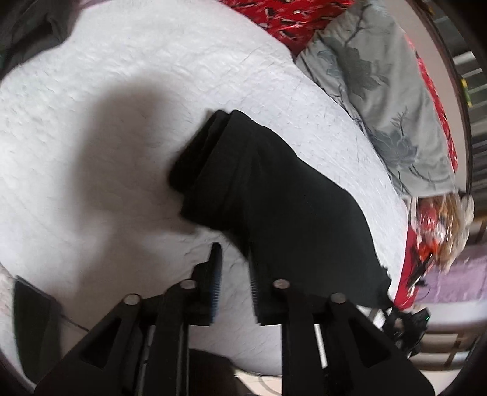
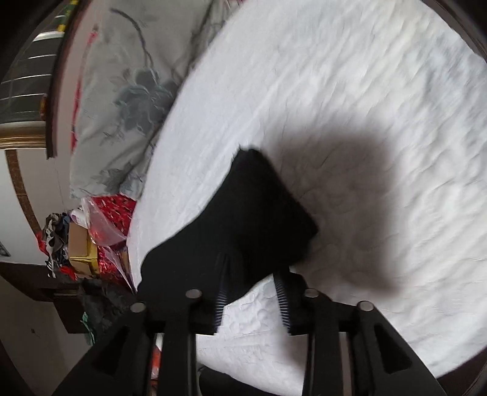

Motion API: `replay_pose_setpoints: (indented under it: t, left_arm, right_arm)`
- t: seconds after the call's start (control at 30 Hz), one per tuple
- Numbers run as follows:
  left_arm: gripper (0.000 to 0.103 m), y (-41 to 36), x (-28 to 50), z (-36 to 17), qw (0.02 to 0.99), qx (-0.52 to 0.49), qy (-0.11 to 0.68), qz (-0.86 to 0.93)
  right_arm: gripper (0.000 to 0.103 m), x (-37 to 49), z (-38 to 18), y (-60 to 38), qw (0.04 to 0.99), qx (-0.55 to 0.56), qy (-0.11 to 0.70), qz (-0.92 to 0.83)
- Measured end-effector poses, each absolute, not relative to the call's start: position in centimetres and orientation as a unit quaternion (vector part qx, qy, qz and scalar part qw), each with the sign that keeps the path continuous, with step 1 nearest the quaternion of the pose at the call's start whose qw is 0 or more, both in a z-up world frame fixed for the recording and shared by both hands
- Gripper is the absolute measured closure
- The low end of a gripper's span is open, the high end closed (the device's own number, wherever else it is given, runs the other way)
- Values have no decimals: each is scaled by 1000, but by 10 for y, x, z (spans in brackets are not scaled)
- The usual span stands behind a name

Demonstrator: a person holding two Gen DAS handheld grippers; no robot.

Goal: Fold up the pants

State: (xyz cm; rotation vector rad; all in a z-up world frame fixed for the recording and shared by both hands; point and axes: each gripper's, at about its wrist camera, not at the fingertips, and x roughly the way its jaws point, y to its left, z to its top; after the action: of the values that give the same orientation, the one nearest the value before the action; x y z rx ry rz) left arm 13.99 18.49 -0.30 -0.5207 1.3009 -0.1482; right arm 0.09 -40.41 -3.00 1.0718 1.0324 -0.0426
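Black pants (image 1: 274,195) lie folded in layers on a white quilted bedspread (image 1: 121,91). My left gripper (image 1: 232,248) is open and empty, its fingers just short of the pants' near edge. In the right wrist view the same pants (image 2: 243,219) lie in front of my right gripper (image 2: 254,265), which is open with its fingertips at the pants' near edge, holding nothing. The views are blurred by motion.
A grey floral pillow (image 1: 374,100) and red patterned fabric (image 1: 289,15) lie beyond the pants; the pillow also shows in the right wrist view (image 2: 127,91). Clutter with a cardboard box (image 2: 80,243) sits beside the bed. A dark object (image 1: 30,310) lies at the bedspread's left edge.
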Motion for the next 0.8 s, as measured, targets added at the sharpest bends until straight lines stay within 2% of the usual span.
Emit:
replay_pose_setpoints:
  t: [0.07,0.13,0.2,0.27,0.3,0.5,0.6,0.8]
  left_arm:
    - [86,195,138,6,772,-239,585,-73]
    - [86,202,143,15,784,-236,570,-64]
    - [83,207,154,19,790,-232,566,-53]
    - [65,208,168,19,788,-232,568,-46]
    - [63,208,176,18,787,-230,572,-41]
    - [63,199,214,15,781,-201,589,-46]
    - [57,194,223,11,776,-186,600,-59]
    - [57,179,229,3,763,-149,622,-99]
  right_arm:
    - [69,-10,-17,-417,751,484,448,-38]
    - [60,-17,-7,-431,763,481,427,-61]
    - [56,-16,-4,-438,766,481,421,-66]
    - [56,-5,-5,-435,767,477,426,-57]
    - [56,0,-6,-433,768,471,431,-53]
    - [56,37,-15,-413,798,389,456,-62]
    - [56,53,-15,-405,809,346,470,-63]
    - [56,59,-20,-399,808,337,480,-65]
